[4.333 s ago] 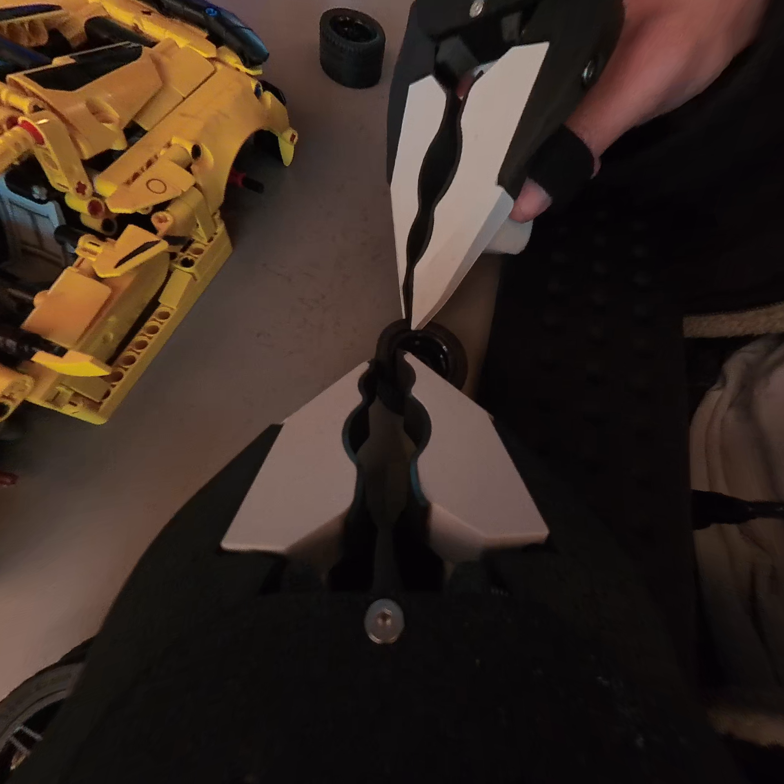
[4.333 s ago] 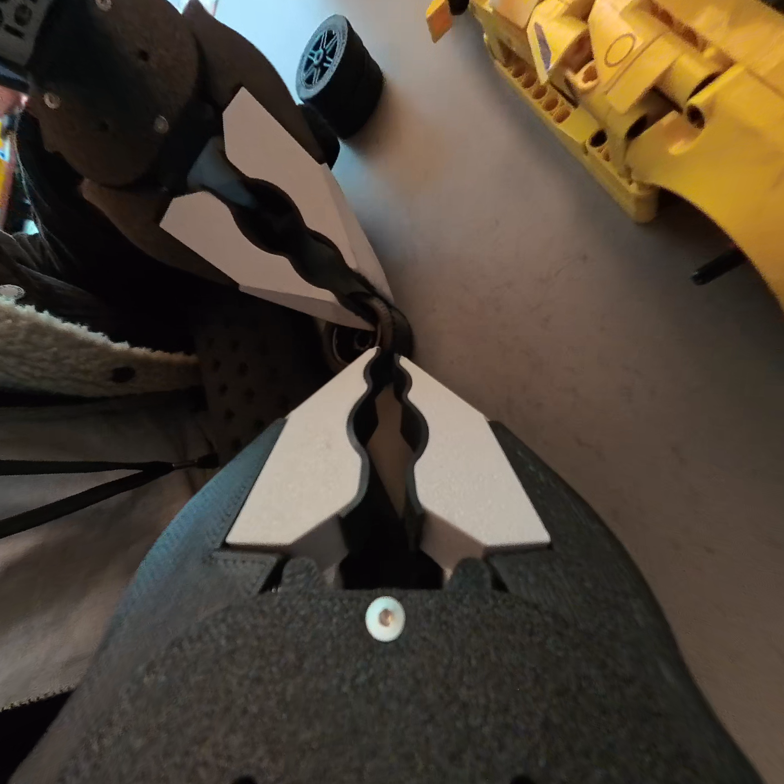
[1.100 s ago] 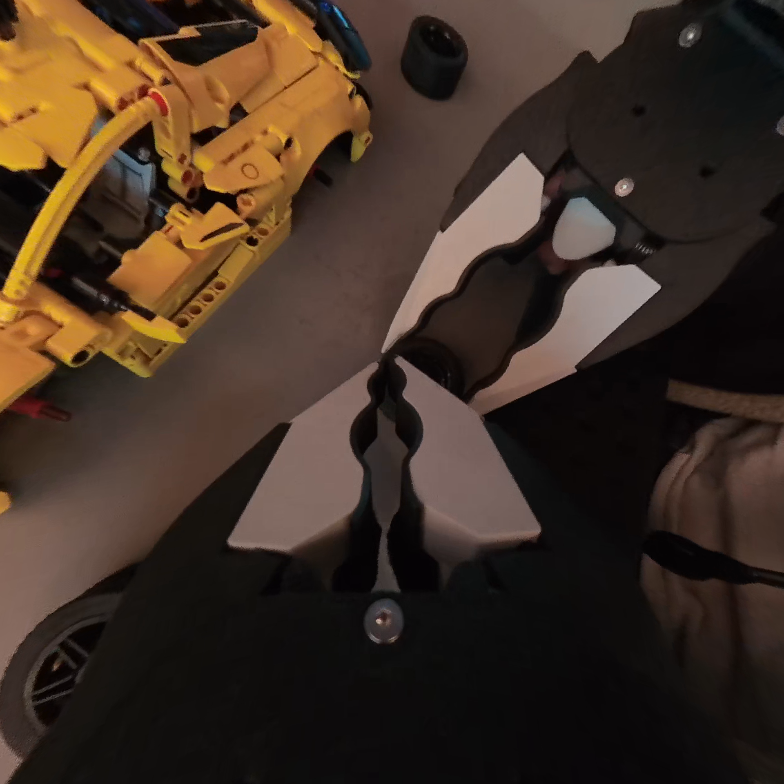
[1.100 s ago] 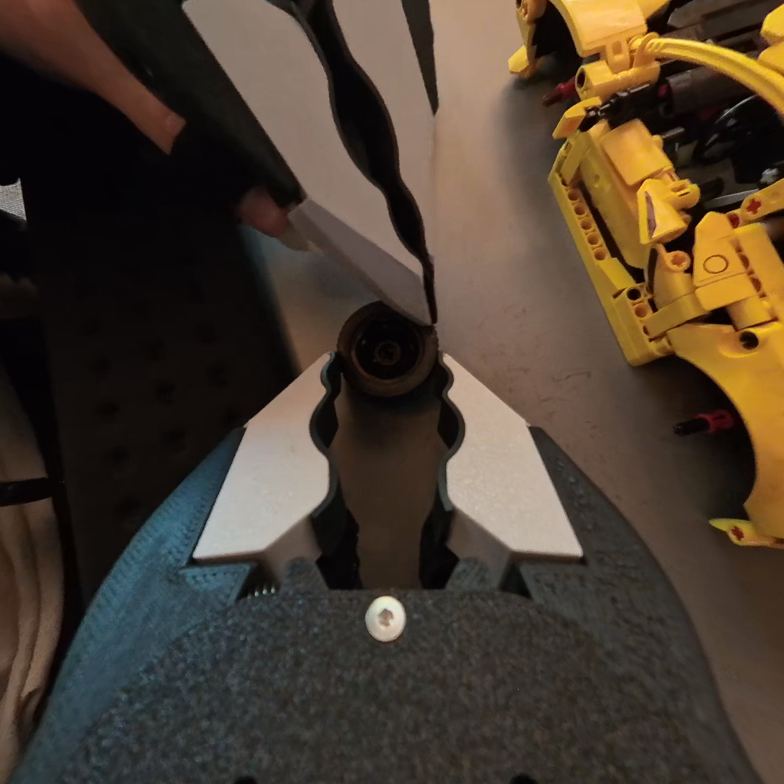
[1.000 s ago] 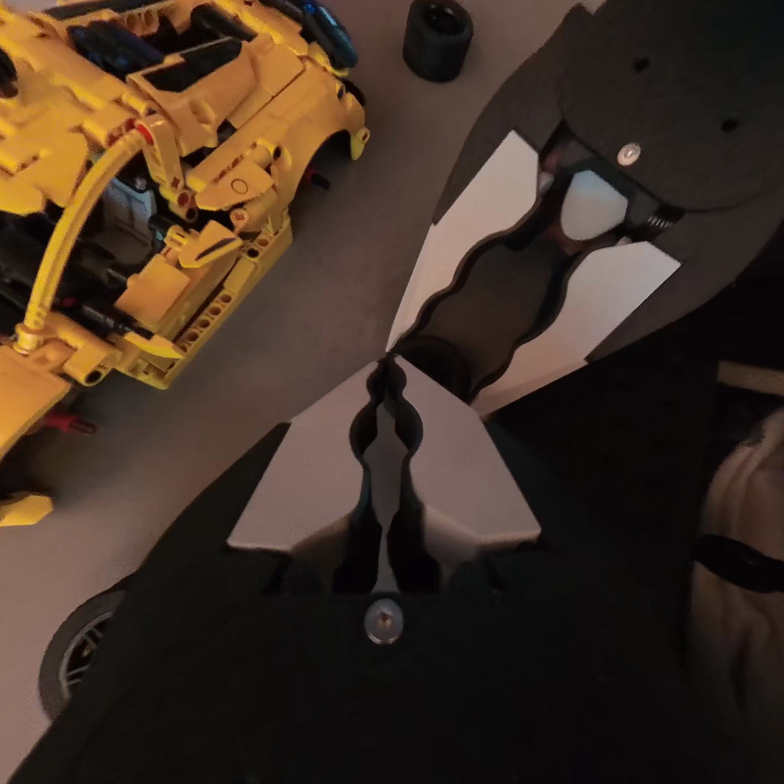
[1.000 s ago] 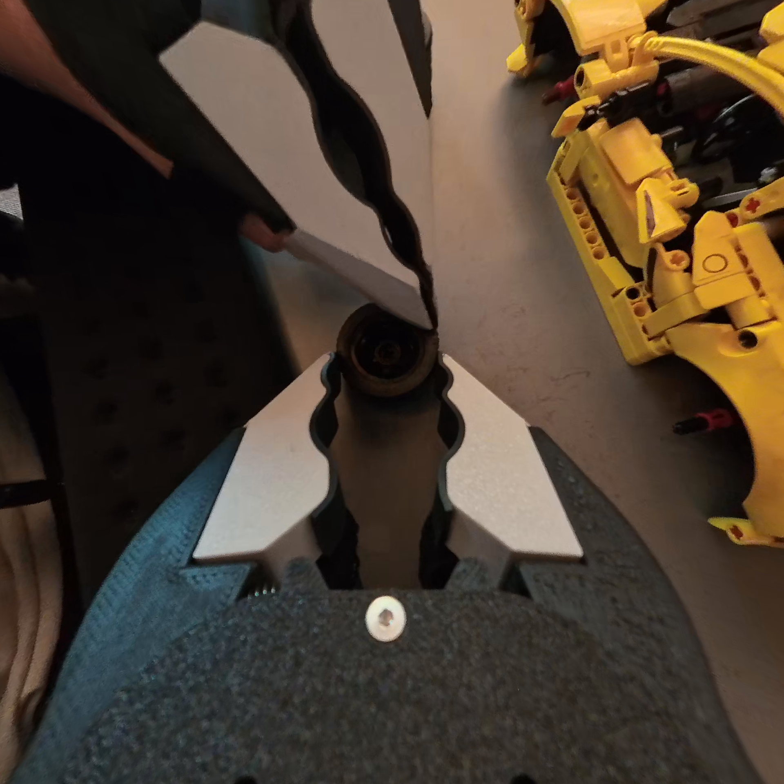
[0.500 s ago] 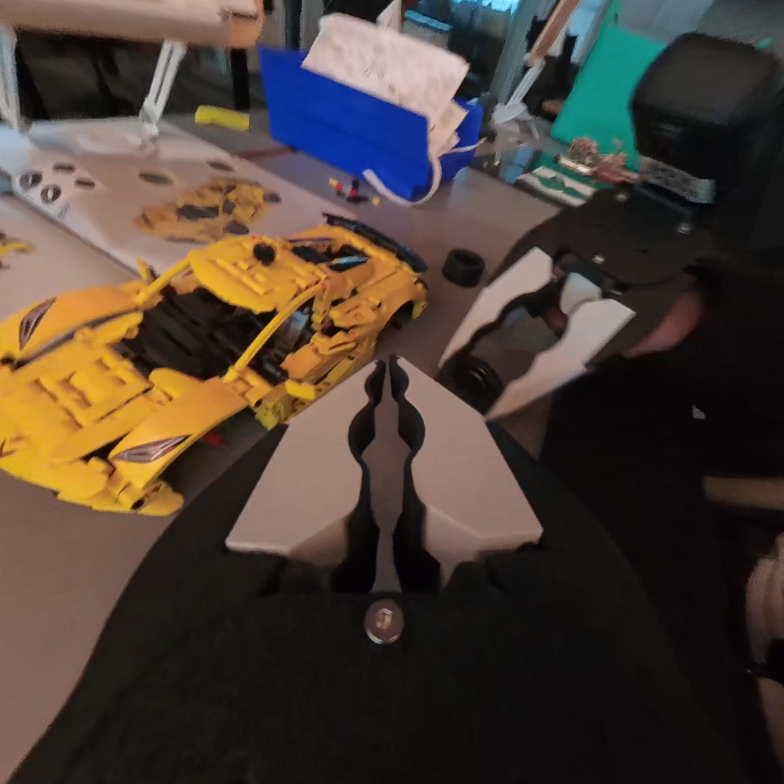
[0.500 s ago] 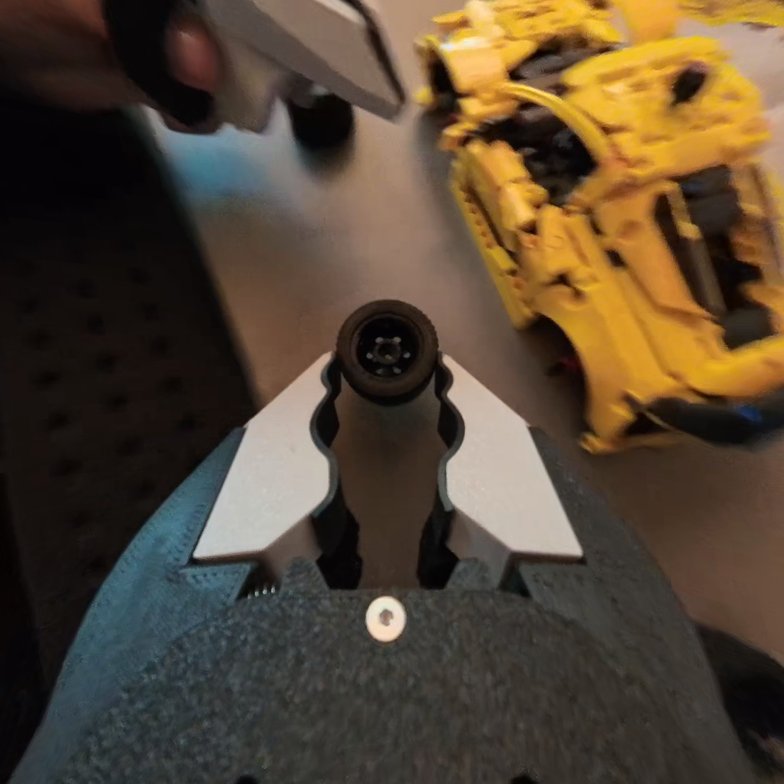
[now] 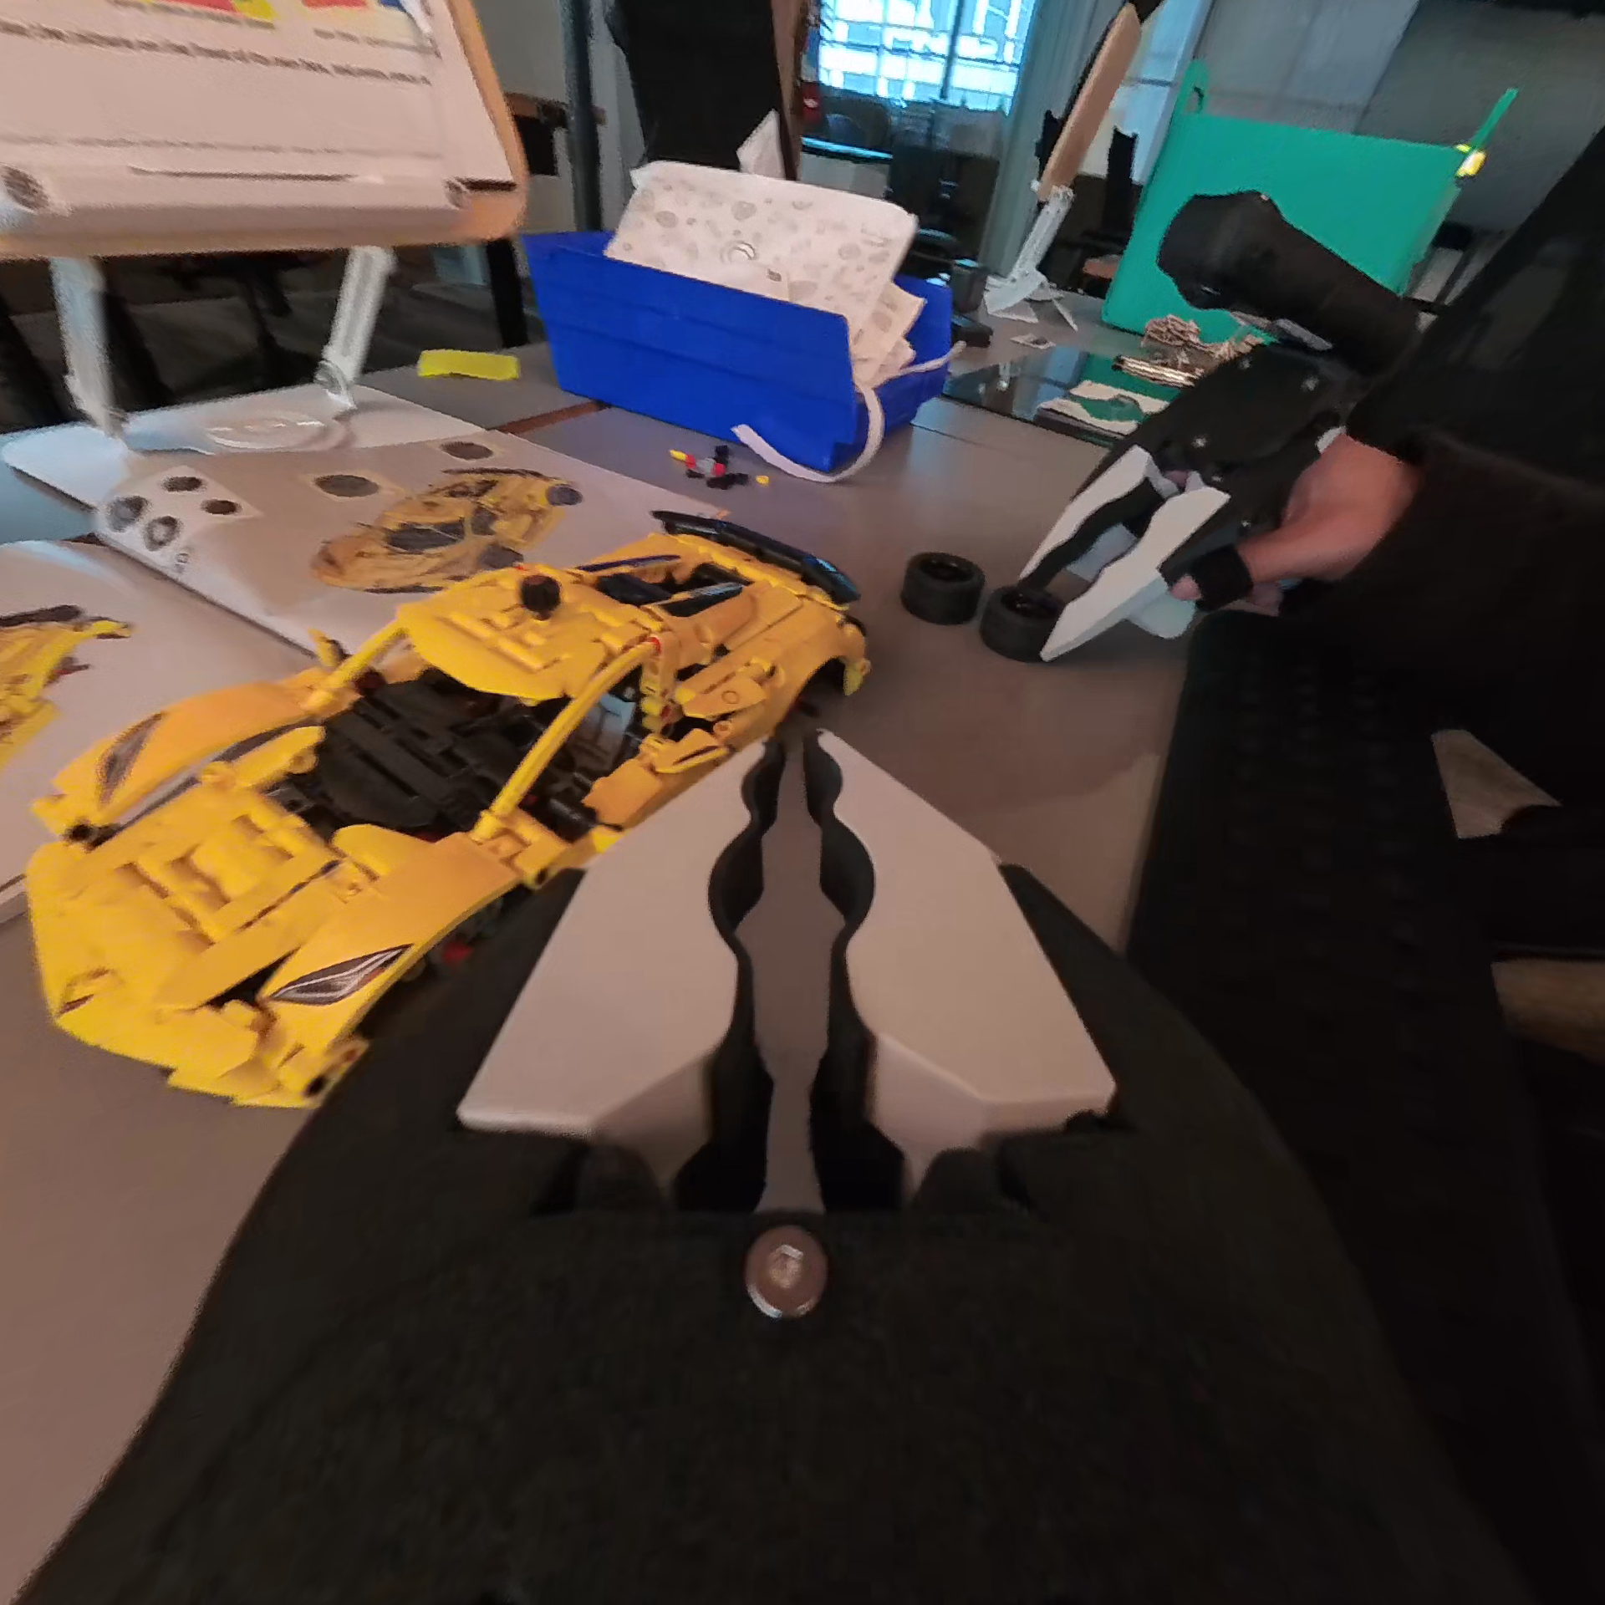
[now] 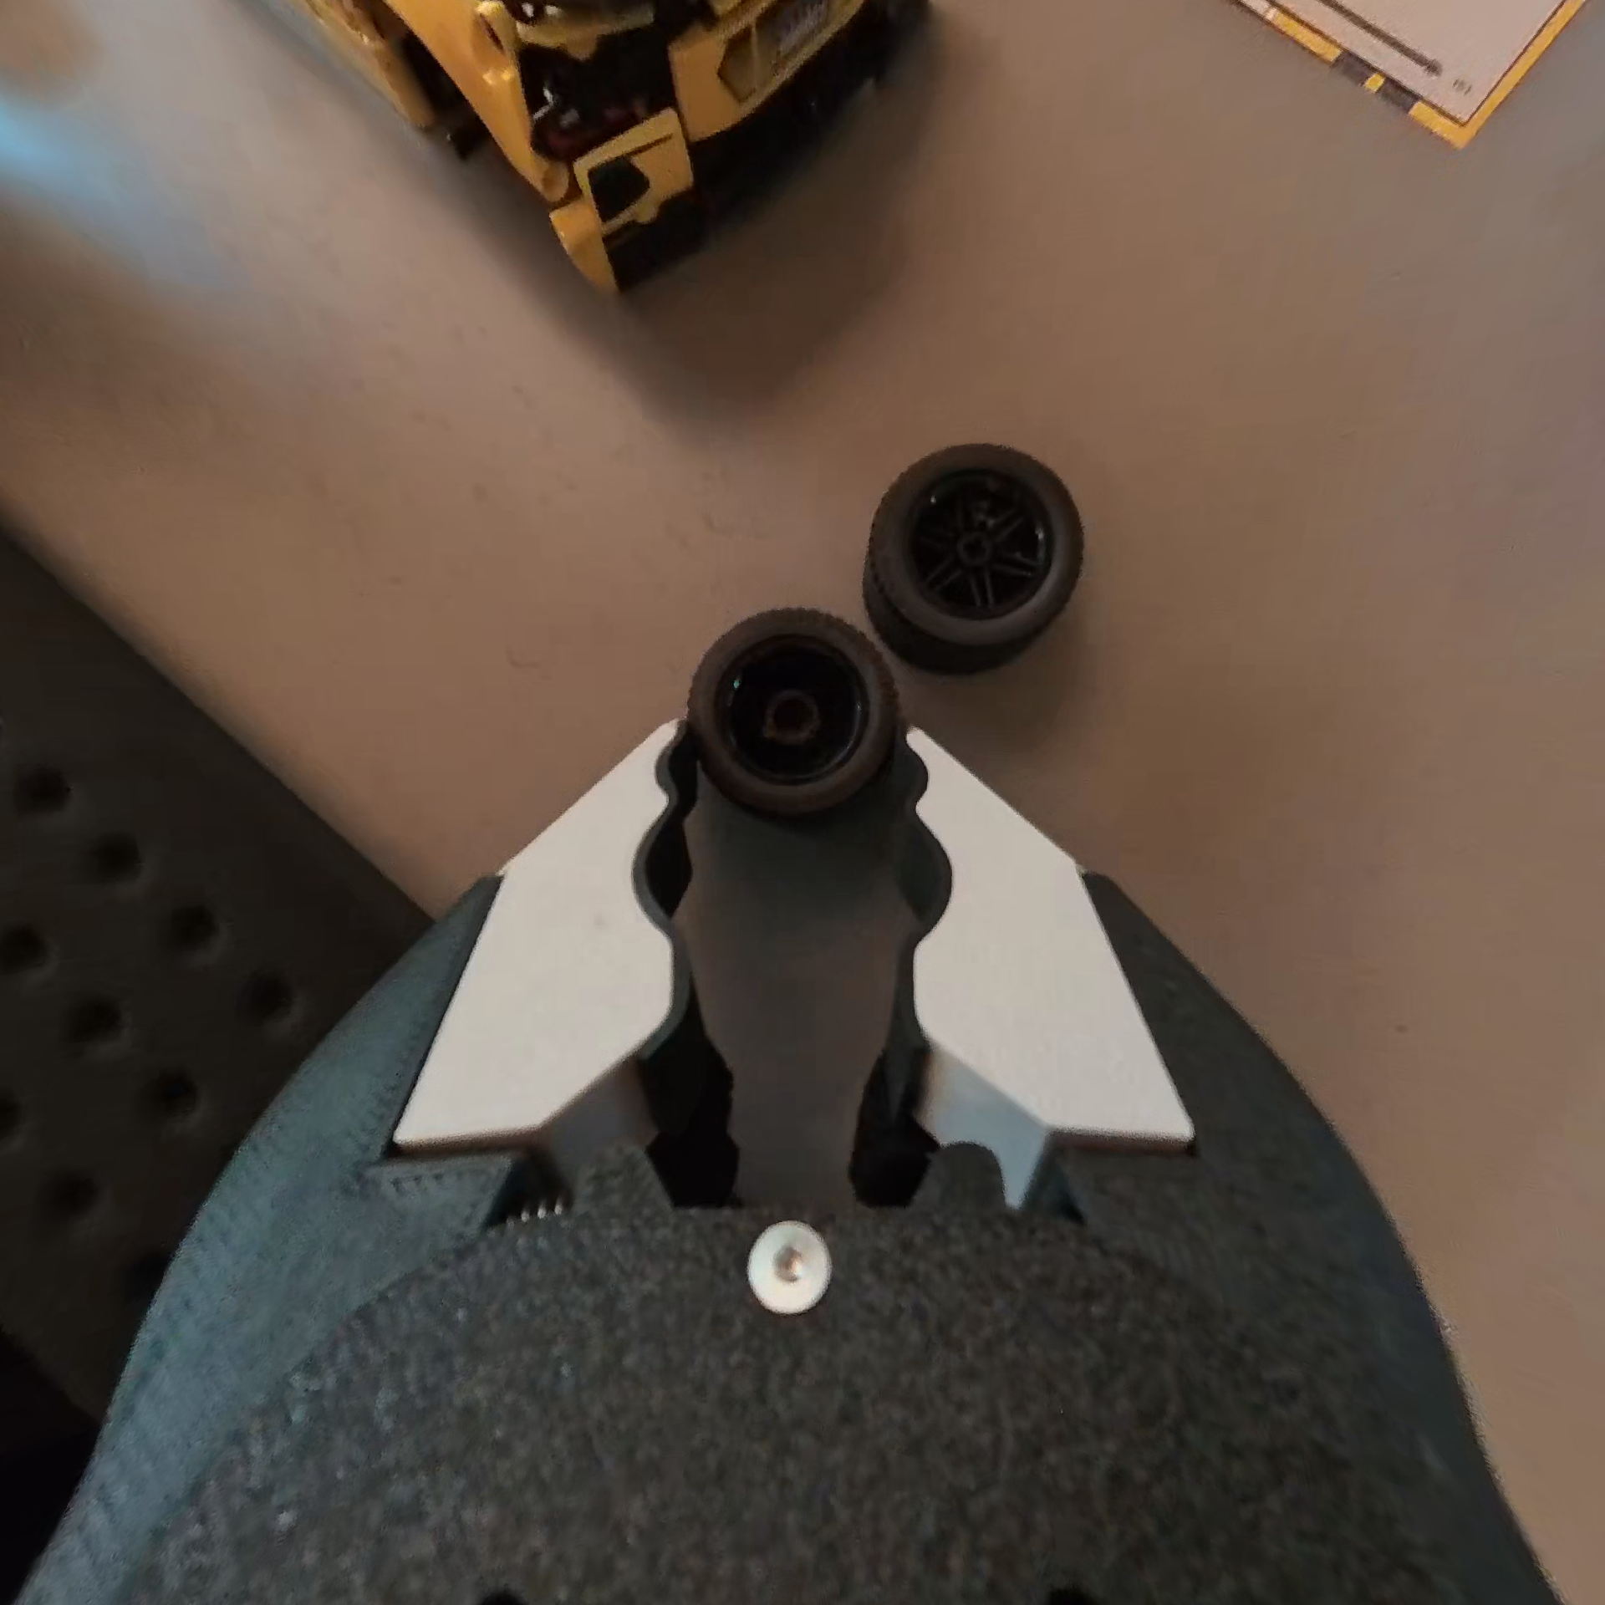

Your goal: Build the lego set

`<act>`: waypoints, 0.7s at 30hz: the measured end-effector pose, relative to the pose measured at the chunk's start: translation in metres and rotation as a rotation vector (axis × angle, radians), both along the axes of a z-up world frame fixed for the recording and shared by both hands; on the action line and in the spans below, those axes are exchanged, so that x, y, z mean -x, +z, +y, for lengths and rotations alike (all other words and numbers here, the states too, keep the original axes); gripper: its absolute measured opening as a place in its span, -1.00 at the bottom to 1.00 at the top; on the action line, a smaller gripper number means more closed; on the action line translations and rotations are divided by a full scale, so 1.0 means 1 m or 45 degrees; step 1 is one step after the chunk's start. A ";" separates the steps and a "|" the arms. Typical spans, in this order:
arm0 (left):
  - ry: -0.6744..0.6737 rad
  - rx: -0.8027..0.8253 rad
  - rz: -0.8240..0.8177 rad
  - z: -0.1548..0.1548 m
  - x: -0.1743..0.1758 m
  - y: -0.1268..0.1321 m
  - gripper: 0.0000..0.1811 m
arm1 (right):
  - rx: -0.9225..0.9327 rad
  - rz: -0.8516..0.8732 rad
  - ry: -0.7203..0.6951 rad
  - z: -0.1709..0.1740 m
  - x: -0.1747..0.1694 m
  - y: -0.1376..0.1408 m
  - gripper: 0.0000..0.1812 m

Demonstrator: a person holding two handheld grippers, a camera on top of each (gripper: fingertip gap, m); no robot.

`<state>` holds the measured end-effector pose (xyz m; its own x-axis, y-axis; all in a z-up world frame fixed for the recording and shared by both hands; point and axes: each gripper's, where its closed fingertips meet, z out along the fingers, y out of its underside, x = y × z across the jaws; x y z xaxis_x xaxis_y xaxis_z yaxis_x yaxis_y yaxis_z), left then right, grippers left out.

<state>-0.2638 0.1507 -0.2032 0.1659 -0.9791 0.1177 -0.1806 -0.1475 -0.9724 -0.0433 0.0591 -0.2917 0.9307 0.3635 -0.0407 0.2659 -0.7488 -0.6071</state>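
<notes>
The yellow lego car [image 9: 434, 782] stands on the grey table [image 9: 999, 738], without wheels on the side I see. My left gripper [image 9: 792, 751] is shut and empty, raised above the table near the car's rear side. My right gripper [image 10: 792, 738] is shut on a black wheel [image 10: 786, 686], held by its tyre at the fingertips, low over the table. A second black wheel [image 10: 974, 569] lies on the table just beyond it, to the right. In the left wrist view the right gripper [image 9: 1035, 618] holds its wheel [image 9: 1007, 621] next to the loose wheel [image 9: 942, 588].
An open instruction booklet [image 9: 347, 521] lies behind the car, its corner also in the right wrist view [image 10: 1390, 52]. A blue bin [image 9: 721, 356] with paper stands at the back, small loose parts [image 9: 716, 465] before it. A black perforated mat [image 9: 1285, 868] borders the table's near edge. Left tips to right tips: about 25 cm.
My left gripper has let go of the wheel and lifted away, now looking over the car. My right gripper has kept the wheel and carried it next to the loose wheel.
</notes>
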 end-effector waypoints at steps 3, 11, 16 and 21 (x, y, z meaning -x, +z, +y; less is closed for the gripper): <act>0.107 -0.067 0.027 0.018 0.017 0.004 -0.99 | -0.017 -0.057 0.004 0.001 0.001 0.006 -0.51; 0.579 -0.106 -0.102 0.084 0.093 0.026 -0.98 | -0.604 0.158 0.127 0.045 0.080 0.091 -0.37; 0.714 -0.147 -0.091 0.094 0.109 0.026 -0.98 | -0.696 -0.122 0.169 0.093 0.100 0.107 -0.67; 0.756 -0.067 -0.048 0.104 0.115 0.013 -0.98 | -0.703 0.065 0.071 0.126 0.104 0.142 -0.46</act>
<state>-0.3784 0.2548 -0.1900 0.6833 -0.7249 0.0879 -0.0471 -0.1639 -0.9854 -0.1471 0.1849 -0.1494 0.9113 0.3922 0.1257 0.2563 -0.3012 -0.9185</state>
